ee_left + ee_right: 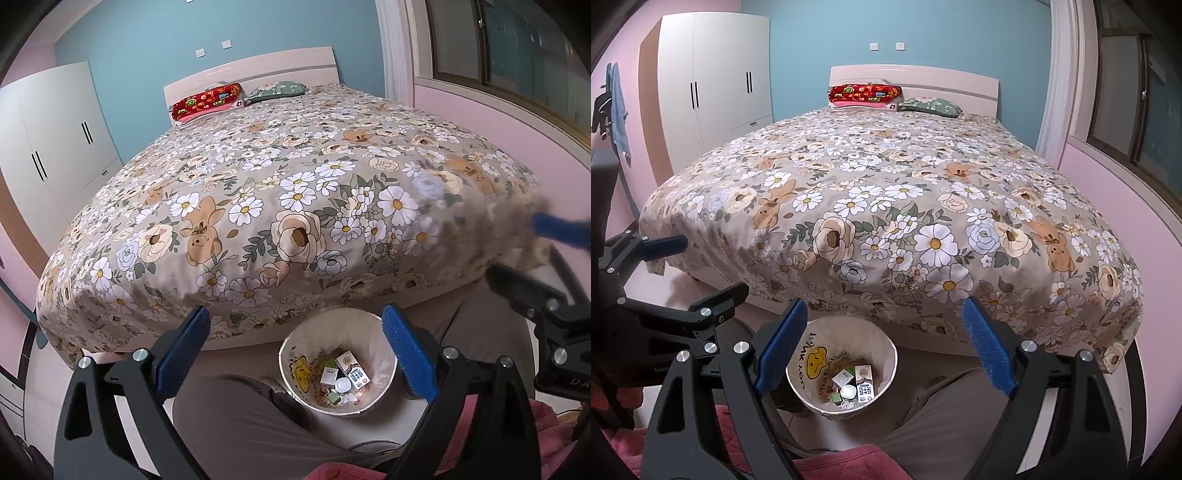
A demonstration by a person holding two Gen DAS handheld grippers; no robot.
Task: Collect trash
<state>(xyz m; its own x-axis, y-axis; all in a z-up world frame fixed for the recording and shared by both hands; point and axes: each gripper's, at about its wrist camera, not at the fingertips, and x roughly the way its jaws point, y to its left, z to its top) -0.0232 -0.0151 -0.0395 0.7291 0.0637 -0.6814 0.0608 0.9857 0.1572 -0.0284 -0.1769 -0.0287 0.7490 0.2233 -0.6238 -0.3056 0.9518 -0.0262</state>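
Above the one trash bin (338,363), left tool (295,354) and right tool (882,350) tilt downward, both spread wide, gripping nothing; two pillows (864,94) lie on the bed (886,184).

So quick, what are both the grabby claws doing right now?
Left gripper: open, holding nothing.
Right gripper: open, holding nothing.

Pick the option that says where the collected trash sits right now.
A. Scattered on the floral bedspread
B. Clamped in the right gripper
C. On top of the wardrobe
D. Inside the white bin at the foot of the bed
D: small cartons and a round lid lie inside the white bin on the floor, while the floral bedspread is bare.
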